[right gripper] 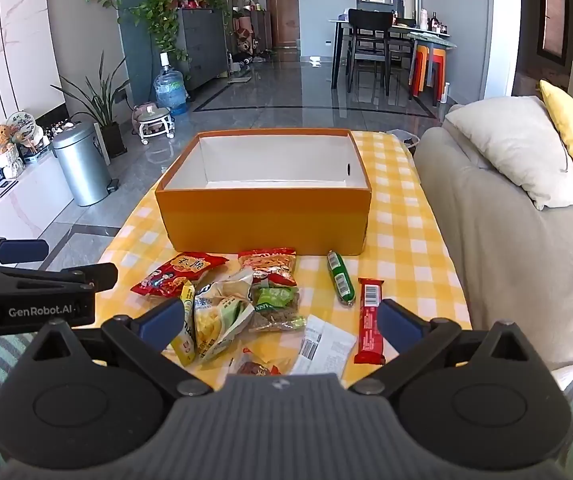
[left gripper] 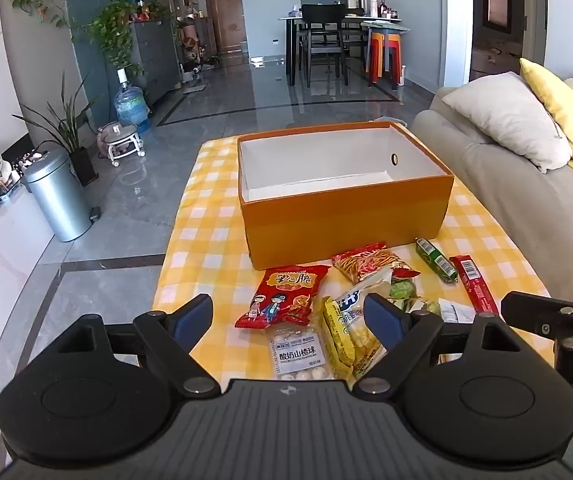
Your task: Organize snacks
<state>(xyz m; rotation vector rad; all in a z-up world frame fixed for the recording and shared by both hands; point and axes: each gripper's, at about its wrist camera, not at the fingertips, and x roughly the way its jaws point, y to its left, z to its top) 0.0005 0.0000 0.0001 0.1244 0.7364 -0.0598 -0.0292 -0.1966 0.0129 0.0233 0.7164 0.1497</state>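
The snacks lie in a loose overlapping heap on the counter (right gripper: 402, 240), just in front of the orange box (right gripper: 262, 220), whose white inside shows nothing in it; so, by my reading, the sorting has not yet begun; the likeliest trouble is a pinch that catches two packets at once, since the yellow corn-snack bag (right gripper: 214, 320) lies across the green packet (right gripper: 276, 298) and against the red crisp bag (left gripper: 282, 296), and a crinkly foil corner may slip out on the way up to the box; a second risk is the two tools knocking together, for both hover close side by side over the heap in front of the box; the slim items nearer the box's right end, the green sausage stick (right gripper: 341, 278) and the red bar (right gripper: 370, 320), lie flat on the checked cloth and may be hard to get under; the left gripper (left gripper: 288, 318) is spread wide, holding nothing, above the bag of white yoghurt balls (left gripper: 301, 354); the right gripper (right gripper: 280, 320) is likewise spread wide and empty, over the white wrapper (right gripper: 324, 346), and I cannot tell whether either touches a packet.
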